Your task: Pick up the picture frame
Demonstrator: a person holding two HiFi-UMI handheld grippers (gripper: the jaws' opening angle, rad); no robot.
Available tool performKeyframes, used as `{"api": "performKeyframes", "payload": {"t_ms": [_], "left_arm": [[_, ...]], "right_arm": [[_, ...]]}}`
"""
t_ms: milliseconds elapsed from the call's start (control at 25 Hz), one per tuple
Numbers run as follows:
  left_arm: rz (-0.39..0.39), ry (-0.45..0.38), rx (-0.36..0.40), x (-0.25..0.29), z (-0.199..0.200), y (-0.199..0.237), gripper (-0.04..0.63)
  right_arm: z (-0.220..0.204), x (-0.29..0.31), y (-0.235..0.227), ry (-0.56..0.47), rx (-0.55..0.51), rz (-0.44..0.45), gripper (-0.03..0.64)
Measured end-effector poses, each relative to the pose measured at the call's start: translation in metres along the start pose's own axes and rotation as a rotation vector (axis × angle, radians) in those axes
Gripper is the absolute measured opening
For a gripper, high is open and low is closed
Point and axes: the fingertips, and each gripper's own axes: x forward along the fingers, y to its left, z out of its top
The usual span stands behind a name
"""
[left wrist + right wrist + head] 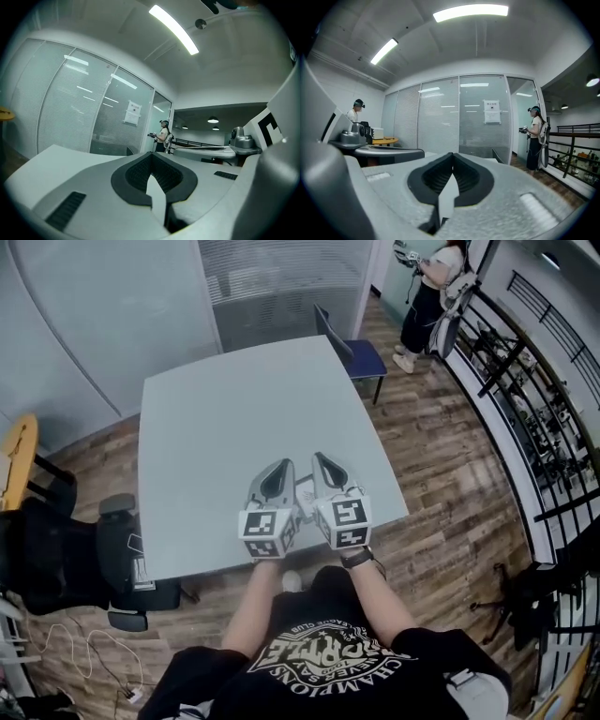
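Observation:
No picture frame shows clearly in any view. The grey table [234,418] looks bare, apart from a small pale flat thing [305,496] lying between my two grippers; I cannot tell what it is. My left gripper [284,466] and right gripper [322,458] hang side by side over the table's near edge and point away from me. In the left gripper view the left gripper [152,155] is shut, its dark pads meeting with nothing between them. The right gripper [452,155] is shut and empty in the same way in its own view.
A blue chair [361,354] stands at the table's far side and a black office chair [56,559] at its left. A person [427,296] stands far right beside a black railing [525,381]. Glass partitions [112,306] close the back. A yellow table [14,460] sits at the far left.

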Motion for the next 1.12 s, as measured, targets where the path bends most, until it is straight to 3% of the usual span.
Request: {"api": "performKeyframes", "payload": {"t_ms": [320, 440, 720, 800, 1120], "left_arm": [[0.010, 0.054, -0.049, 0.039, -0.021, 0.025, 0.006], [0.006, 0.130, -0.075, 0.060, -0.053, 0.036, 0.006], [0.019, 0.303, -0.143, 0.095, -0.132, 0.065, 0.006], [0.024, 0.331, -0.184, 0.098, -0.149, 0.074, 0.008], [0.029, 0.493, -0.280, 0.109, -0.229, 0.079, 0.068]], "right_arm": [[-0.041, 0.039, -0.028, 0.165, -0.022, 0.012, -0.002], [-0.068, 0.059, -0.040, 0.208, -0.006, 0.064, -0.002], [-0.169, 0.102, -0.064, 0.441, 0.047, 0.143, 0.000], [-0.195, 0.107, -0.067, 0.517, 0.074, 0.161, 0.123], [-0.280, 0.109, -0.087, 0.689, 0.136, 0.186, 0.160]]}}
